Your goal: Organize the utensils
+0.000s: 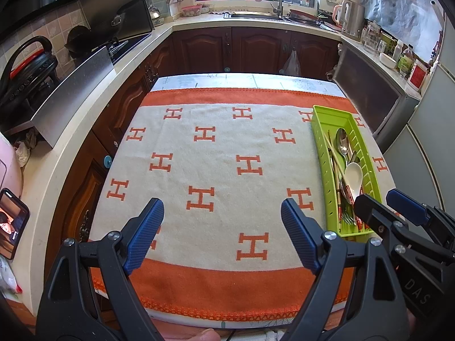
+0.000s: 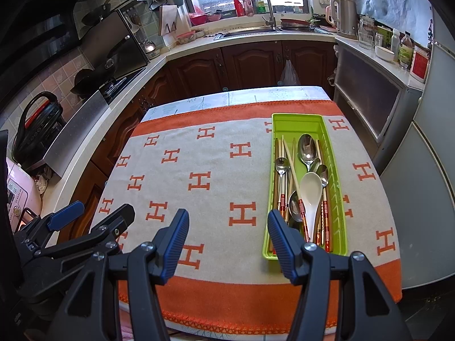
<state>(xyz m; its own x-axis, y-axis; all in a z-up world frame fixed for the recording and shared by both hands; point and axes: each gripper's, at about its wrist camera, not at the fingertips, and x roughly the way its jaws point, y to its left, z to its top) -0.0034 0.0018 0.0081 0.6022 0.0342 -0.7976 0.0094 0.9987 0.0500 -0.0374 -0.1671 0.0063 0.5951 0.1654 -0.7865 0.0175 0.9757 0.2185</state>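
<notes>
A long green tray lies on the right side of the table. It holds metal spoons, a white ceramic spoon, chopsticks and red-handled utensils. My right gripper stands open over the cloth, its right finger at the tray's near-left corner, nothing between the pads. My left gripper hangs open above the bare cloth, well left of the tray. Each gripper shows in the other's view, the right gripper beside the tray's near end, the left gripper at the table's left edge.
An orange and cream cloth with H marks covers the table. Counters ring it: a stove and pans on the left, a sink at the back, a kettle and jars on the right. A phone stands at the left.
</notes>
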